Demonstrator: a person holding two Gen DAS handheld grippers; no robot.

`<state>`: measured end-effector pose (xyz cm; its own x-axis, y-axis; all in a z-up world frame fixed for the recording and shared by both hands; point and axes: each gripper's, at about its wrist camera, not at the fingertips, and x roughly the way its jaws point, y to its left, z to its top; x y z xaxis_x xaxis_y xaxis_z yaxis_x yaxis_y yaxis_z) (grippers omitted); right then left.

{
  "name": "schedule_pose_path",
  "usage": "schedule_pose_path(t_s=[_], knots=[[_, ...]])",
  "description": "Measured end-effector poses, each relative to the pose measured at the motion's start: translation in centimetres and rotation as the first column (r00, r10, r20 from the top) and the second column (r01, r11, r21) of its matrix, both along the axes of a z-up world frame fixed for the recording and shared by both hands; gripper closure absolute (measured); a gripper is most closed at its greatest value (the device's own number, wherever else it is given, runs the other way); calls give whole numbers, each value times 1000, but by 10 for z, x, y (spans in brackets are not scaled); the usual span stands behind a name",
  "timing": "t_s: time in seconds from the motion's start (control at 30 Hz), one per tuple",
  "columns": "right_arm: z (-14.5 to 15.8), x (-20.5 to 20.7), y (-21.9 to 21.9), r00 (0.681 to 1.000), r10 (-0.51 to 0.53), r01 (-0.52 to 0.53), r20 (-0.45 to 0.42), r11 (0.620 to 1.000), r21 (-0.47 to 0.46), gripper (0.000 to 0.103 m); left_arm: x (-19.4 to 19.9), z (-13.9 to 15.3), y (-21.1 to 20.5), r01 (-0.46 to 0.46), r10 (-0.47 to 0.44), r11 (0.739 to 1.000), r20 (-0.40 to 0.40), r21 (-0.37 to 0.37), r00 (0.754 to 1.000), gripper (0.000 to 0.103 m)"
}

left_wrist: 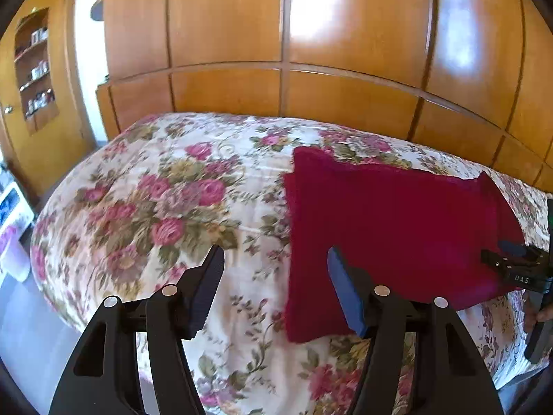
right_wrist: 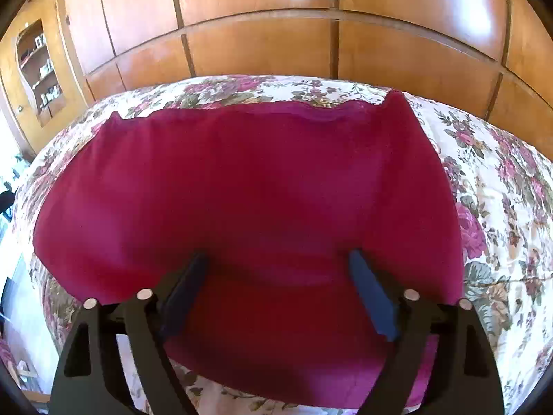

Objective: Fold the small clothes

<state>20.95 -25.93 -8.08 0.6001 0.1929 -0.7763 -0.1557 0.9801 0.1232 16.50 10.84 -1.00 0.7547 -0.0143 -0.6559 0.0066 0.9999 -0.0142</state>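
Note:
A dark red garment (left_wrist: pixel 387 228) lies flat on a floral bedspread (left_wrist: pixel 155 200). In the left wrist view it fills the right half of the bed. My left gripper (left_wrist: pixel 274 252) is open and empty, above the garment's left edge. In the right wrist view the garment (right_wrist: pixel 249 186) fills most of the frame. My right gripper (right_wrist: pixel 278 256) is open and empty, low over the garment's near part. The right gripper also shows in the left wrist view (left_wrist: pixel 518 263) at the garment's right edge.
A wooden wardrobe (left_wrist: pixel 283 34) stands behind the bed. A wooden shelf unit (left_wrist: pixel 34 69) with small items stands at the far left. The floor (left_wrist: pixel 31 328) shows at the left of the bed (right_wrist: pixel 501 190).

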Motion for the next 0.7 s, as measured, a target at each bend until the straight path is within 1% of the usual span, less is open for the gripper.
schedule_pose_path(t_s=[0.17, 0.27, 0.5, 0.7], knots=[[22, 5, -1, 999, 4, -5, 38, 1000, 12, 12, 15, -2, -12, 21, -21, 1000, -8, 21, 1000, 42], [32, 16, -4, 999, -2, 1, 54, 1000, 17, 12, 25, -7, -16, 28, -27, 999, -22, 24, 999, 42], [38, 49, -16, 998, -43, 42, 54, 999, 2, 12, 49, -17, -22, 36, -35, 999, -50, 28, 998, 42], [38, 71, -29, 996, -81, 81, 44, 997, 6, 12, 72, -18, -28, 45, -42, 998, -53, 46, 998, 42]])
